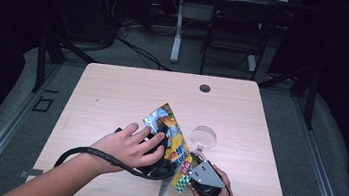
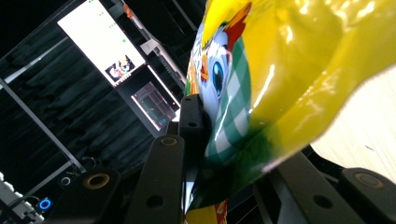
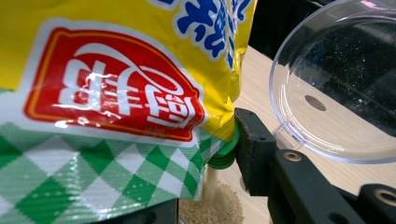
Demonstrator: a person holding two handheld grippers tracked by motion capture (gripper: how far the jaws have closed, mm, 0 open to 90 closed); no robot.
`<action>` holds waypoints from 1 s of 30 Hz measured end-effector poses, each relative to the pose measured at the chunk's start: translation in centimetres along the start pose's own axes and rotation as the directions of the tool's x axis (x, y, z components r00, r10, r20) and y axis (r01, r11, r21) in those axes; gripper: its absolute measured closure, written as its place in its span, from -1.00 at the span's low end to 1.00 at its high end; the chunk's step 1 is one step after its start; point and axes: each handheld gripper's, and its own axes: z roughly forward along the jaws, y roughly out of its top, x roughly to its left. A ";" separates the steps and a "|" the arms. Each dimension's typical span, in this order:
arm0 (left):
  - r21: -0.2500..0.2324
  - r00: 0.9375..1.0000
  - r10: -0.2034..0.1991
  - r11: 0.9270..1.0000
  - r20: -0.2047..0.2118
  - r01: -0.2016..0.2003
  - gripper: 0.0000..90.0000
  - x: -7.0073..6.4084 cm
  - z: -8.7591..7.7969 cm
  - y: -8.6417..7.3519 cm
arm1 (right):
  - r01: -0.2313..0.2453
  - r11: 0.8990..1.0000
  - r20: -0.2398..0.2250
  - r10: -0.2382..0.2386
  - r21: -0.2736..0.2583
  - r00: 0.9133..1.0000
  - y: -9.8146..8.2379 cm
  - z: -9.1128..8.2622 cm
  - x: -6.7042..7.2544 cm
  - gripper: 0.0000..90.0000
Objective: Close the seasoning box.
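granules (image 3: 212, 207) pour from yellow bag (image 3: 116, 70) beside clear lid (image 3: 336, 93).

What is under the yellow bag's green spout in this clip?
Under the green spout of the yellow bag, a thin stream of pale granules falls onto a heap. The bag covers the heap's left part and whatever holds it.
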 end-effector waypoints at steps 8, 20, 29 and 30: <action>-0.009 1.000 -0.008 1.000 -0.002 0.008 0.74 -0.1 0.1 0.1 | 0.002 1.000 0.000 -0.002 0.007 1.000 -0.1 0.2 0.0 0.57; -0.003 1.000 0.004 1.000 0.000 -0.004 0.75 -0.1 0.0 0.2 | 0.005 1.000 -0.001 -0.005 0.003 1.000 -0.1 0.4 0.1 0.57; -0.009 1.000 -0.007 1.000 -0.002 0.007 0.75 -0.1 0.0 0.3 | 0.006 1.000 0.001 -0.006 0.002 1.000 -0.1 0.4 0.1 0.57; -0.009 1.000 -0.007 1.000 -0.002 0.007 0.75 -0.1 0.0 0.3 | 0.006 1.000 0.001 -0.006 0.001 1.000 -0.1 0.4 0.1 0.57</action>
